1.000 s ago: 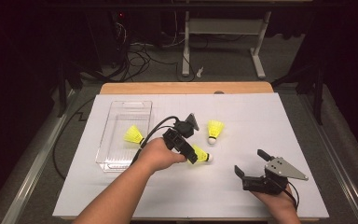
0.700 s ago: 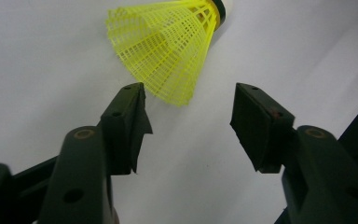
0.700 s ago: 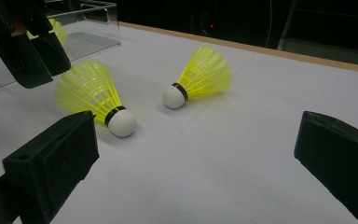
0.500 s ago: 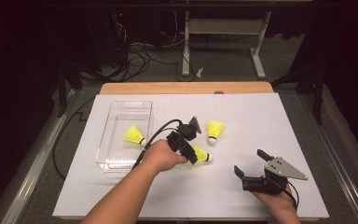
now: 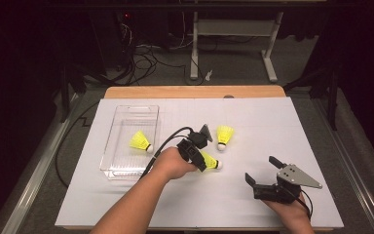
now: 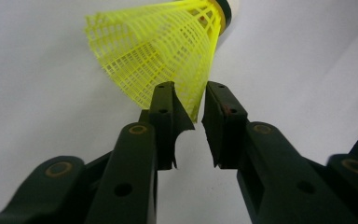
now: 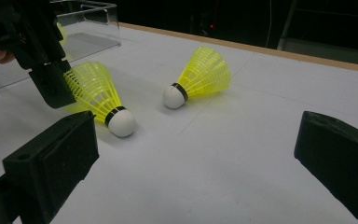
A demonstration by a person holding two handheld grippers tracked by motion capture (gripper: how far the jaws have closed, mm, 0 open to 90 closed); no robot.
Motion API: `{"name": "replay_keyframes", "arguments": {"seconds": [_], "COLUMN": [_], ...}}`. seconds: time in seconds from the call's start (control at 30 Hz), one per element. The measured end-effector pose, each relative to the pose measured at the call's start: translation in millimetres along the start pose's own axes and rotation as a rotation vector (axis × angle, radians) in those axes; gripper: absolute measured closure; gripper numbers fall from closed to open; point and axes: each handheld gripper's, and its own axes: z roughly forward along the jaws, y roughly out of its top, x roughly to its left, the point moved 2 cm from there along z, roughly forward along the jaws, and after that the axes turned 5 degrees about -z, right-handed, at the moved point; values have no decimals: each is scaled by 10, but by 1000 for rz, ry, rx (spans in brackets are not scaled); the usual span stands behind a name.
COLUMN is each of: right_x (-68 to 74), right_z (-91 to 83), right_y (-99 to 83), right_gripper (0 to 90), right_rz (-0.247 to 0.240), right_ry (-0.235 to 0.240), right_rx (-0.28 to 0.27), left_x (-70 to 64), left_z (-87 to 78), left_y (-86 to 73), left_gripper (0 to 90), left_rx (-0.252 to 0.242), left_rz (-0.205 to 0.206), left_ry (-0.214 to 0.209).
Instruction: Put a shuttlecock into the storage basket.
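A yellow shuttlecock (image 5: 210, 161) with a white cork lies on its side on the white table sheet (image 5: 253, 122). My left gripper (image 5: 200, 162) reaches it from the left, and in the left gripper view my left gripper (image 6: 191, 100) has its jaws drawn in on the rim of the mesh skirt (image 6: 158, 46). In the right gripper view this shuttlecock (image 7: 95, 95) still rests on the sheet with the left gripper (image 7: 51, 88) at its skirt. My right gripper (image 5: 262, 169) waits at the front right, open and holding nothing, jaws wide apart (image 7: 193, 154).
A second shuttlecock (image 5: 224, 134) lies just behind the first (image 7: 200, 74). A clear plastic box (image 5: 126, 108) at the left holds a third shuttlecock (image 5: 140, 141). A cable runs from the left gripper. The wooden table edge (image 5: 195, 91) is at the back.
My left hand has shifted slightly at the shuttlecock's skirt. The shuttlecock stays on the sheet. The right gripper has not moved.
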Motion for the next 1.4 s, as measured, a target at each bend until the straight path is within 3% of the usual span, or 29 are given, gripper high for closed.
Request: {"name": "replay_keyframes", "arguments": {"seconds": [0.43, 0.63, 1.13, 1.4], "right_x": [-12, -10, -12, 4], "right_z": [-10, -11, -11, 0], "right_y": [-2, -2, -4, -5], "right_gripper": [3, 3, 2, 2], "right_rz": [2, 2, 5, 4], "right_ry": [0, 0, -3, -3], "right_rx": [-2, -2, -2, 5], "left_x": [-45, -61, -83, -74], "left_z": [39, 42, -107, -273], "left_y": [-6, -13, -78, -172], "left_gripper": [886, 893, 893, 893], "left_rx": [10, 12, 9, 3], "left_rz": [53, 79, 65, 54], "left_ry": [-5, -8, -29, -12]}}
